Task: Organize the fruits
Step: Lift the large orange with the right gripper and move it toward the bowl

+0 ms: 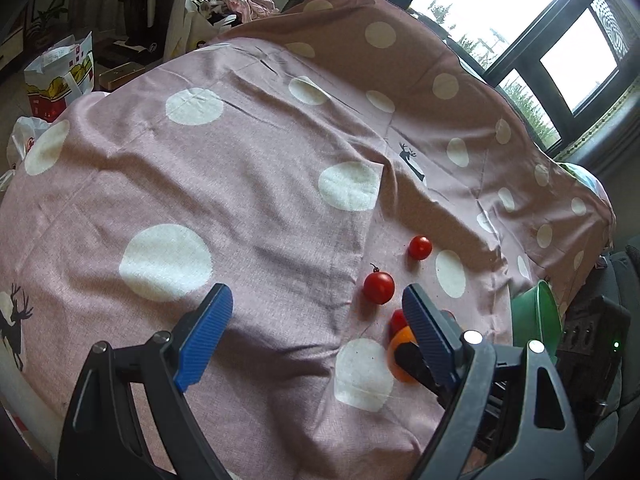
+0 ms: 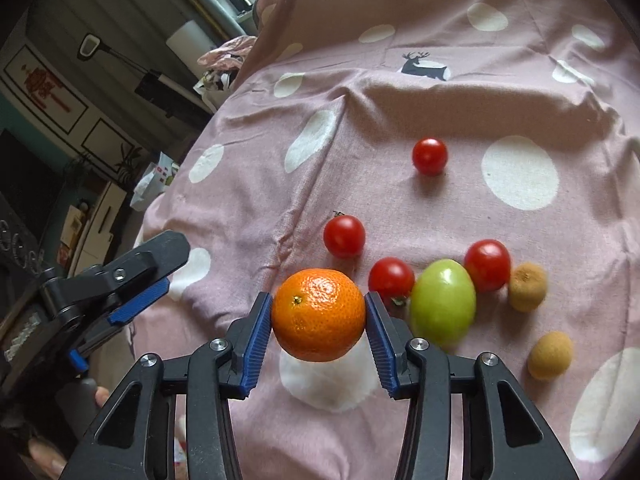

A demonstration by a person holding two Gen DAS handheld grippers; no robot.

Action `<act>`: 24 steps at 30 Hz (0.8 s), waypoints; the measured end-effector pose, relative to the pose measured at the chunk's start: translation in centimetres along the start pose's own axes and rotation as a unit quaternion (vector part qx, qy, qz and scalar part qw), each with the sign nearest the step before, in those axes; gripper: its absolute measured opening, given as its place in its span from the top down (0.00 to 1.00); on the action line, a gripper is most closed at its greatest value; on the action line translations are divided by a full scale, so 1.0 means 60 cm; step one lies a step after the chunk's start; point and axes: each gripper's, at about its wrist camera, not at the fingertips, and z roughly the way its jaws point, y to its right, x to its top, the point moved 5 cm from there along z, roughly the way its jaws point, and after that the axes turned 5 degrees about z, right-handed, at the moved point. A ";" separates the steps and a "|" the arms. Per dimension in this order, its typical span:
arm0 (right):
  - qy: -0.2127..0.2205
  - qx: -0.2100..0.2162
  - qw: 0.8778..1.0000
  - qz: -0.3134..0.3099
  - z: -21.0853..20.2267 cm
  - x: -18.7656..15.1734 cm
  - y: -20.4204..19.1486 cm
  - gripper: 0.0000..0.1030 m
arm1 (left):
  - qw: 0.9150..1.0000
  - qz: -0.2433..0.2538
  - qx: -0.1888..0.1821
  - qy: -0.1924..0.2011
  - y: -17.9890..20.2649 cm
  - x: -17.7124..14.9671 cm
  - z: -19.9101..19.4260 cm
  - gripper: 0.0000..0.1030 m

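My right gripper (image 2: 319, 314) is shut on an orange mandarin (image 2: 319, 314) and holds it just above the pink dotted cloth (image 2: 256, 184). Behind and right of it lie several red cherry tomatoes (image 2: 344, 236), a green fruit (image 2: 443, 305) and two brown kiwis (image 2: 527, 286). My left gripper (image 1: 316, 320) is open and empty above the cloth (image 1: 240, 184), left of the tomatoes (image 1: 378, 287). The mandarin (image 1: 400, 354) shows partly behind its right finger. The left gripper also shows at the left of the right wrist view (image 2: 132, 292).
A green bowl (image 1: 534, 320) stands at the cloth's right edge in the left wrist view. Bags and boxes (image 1: 60, 76) sit on the floor beyond the far left edge. A window (image 1: 520, 20) is behind the covered backrest.
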 end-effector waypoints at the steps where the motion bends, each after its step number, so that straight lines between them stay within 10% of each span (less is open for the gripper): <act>1: 0.004 0.000 1.000 0.005 -0.015 -0.003 0.008 0.53 | 1.000 0.006 -0.001 -0.001 0.007 -0.002 0.001 0.16; 11: -0.005 -0.080 0.995 0.067 -0.060 -0.028 0.128 0.53 | 0.995 0.096 -0.018 -0.022 0.104 -0.037 0.025 0.16; 24: 0.024 -0.039 0.992 0.121 -0.096 -0.014 0.167 0.53 | 0.988 0.145 -0.023 -0.048 0.147 -0.068 0.047 0.18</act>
